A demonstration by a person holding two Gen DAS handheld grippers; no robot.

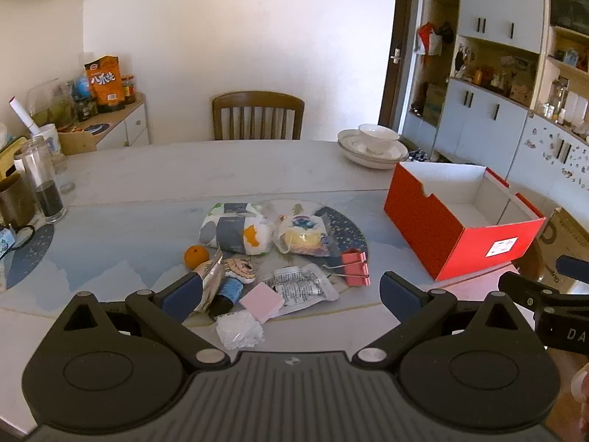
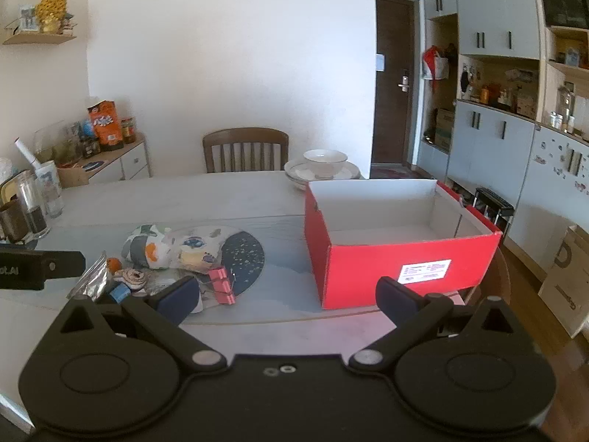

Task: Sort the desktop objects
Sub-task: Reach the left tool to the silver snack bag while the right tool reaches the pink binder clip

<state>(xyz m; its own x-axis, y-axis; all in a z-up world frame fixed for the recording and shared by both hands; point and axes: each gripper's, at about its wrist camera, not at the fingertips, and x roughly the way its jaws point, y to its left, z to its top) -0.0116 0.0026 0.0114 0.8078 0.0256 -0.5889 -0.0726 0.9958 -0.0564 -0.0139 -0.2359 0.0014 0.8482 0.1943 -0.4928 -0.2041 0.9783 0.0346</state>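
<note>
Left gripper (image 1: pixel 291 291) jaws wide, empty | right gripper (image 2: pixel 287 296) jaws wide, empty | one red box (image 2: pixel 401 258) right of centre | one pink binder clip (image 1: pixel 355 263) | one orange (image 1: pixel 196 256) centre-left

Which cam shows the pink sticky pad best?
Left wrist: the pink sticky pad lies unobstructed between the open left gripper's fingers. In the right wrist view I can't find it; that gripper's left finger covers that area.

a: how's the left gripper (image 1: pixel 291 293)?
b: jaws spread wide, nothing between them, tipped downward.
a: and the right gripper (image 2: pixel 287 296)?
b: same, wide apart and empty, angled down, just beside the left one.
</note>
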